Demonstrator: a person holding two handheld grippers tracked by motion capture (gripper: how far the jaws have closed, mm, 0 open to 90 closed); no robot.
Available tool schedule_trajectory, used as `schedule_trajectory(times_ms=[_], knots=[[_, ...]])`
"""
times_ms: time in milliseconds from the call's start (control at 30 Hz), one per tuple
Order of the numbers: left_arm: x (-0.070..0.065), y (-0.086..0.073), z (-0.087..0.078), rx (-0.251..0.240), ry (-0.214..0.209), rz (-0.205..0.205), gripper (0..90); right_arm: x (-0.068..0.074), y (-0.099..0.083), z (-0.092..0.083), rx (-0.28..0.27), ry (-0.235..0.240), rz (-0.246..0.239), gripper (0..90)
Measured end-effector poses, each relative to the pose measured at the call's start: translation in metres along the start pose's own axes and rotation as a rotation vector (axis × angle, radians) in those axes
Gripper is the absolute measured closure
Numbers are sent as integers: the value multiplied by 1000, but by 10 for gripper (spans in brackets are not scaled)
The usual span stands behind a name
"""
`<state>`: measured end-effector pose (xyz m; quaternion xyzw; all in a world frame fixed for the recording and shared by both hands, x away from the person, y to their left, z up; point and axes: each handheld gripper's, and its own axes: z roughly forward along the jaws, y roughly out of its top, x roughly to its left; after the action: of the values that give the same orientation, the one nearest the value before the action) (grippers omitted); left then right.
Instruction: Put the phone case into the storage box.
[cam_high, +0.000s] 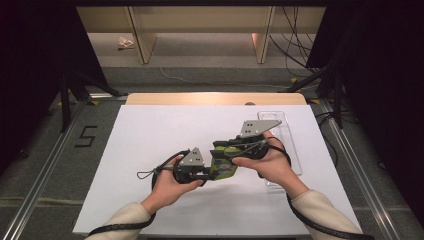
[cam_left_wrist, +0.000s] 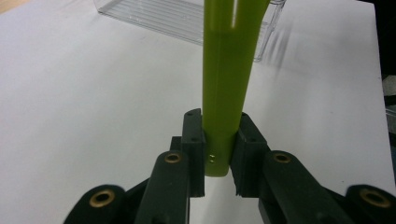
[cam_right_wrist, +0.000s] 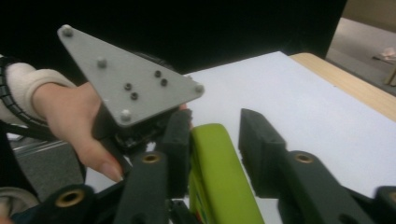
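A lime-green flat case (cam_high: 224, 168) with a colourful label is held above the middle of the white table (cam_high: 150, 145). My left gripper (cam_high: 211, 173) comes from the left and is shut on one narrow end of it. In the left gripper view both pads press the green case (cam_left_wrist: 227, 93), with the left gripper (cam_left_wrist: 218, 151) clamped near its bottom edge. My right gripper (cam_high: 223, 148) straddles the other end. In the right gripper view the green case (cam_right_wrist: 219, 182) lies against one jaw of the right gripper (cam_right_wrist: 218, 144), and a clear gap separates it from the other jaw.
A clear plastic box (cam_high: 288, 145) lies on the table's right side, behind my right hand; the clear plastic box (cam_left_wrist: 187, 18) is also beyond the case in the left gripper view. The wooden table edge (cam_high: 215, 98) runs along the back. Black cables trail from both grippers.
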<state>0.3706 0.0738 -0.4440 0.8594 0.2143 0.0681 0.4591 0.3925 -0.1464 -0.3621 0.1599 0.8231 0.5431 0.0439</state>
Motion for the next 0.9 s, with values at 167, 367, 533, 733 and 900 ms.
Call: schedule_trajectory(times_ms=[167, 367, 533, 733, 900], knots=[[1, 1, -2, 6, 30, 0, 776, -4, -3, 0, -18, -45, 15, 466], [3, 1, -5, 5, 67, -25, 775, -7, -5, 1, -47, -124, 21, 281], [5, 1, -7, 2, 99, -47, 775, -9, -6, -1, -79, -165, 32, 251], [7, 1, -9, 3, 129, -68, 775, -9, -9, -1, -92, -191, 45, 171], [8, 0, -10, 1, 144, -82, 775, -7, -11, -2, -97, -208, 48, 145]])
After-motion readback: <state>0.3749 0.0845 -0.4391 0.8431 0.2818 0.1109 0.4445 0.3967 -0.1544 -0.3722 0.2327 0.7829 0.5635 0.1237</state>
